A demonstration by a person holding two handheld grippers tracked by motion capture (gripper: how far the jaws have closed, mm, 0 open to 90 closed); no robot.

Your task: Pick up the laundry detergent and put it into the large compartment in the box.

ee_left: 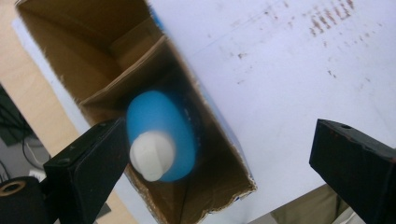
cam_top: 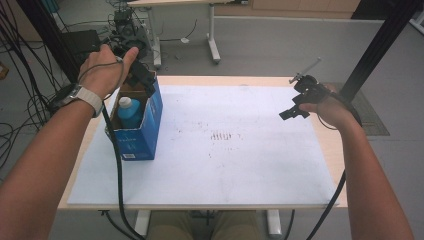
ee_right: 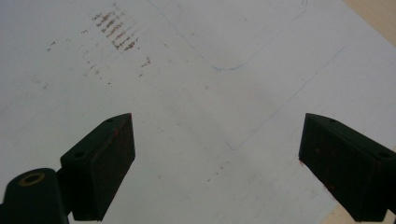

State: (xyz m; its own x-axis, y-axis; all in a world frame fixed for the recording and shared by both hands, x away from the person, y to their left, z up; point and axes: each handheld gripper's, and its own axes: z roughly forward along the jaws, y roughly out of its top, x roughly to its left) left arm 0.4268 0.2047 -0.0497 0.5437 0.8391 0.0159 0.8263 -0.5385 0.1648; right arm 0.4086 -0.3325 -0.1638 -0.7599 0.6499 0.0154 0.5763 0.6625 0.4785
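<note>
The person's two bare arms reach forward from the near side. The left hand [cam_top: 104, 70] is raised at the far left, with a watch on its wrist. It holds the left gripper [cam_top: 142, 77], which points down. In the left gripper view its two black jaws stand wide apart and nothing is between the pads. A black cable hangs down from this gripper along the arm. The right hand [cam_top: 330, 107] is out on the right side, well apart from the left one. It holds the right gripper [cam_top: 295, 111], tipped down. In the right gripper view its jaws are wide apart too, with nothing held.
</note>
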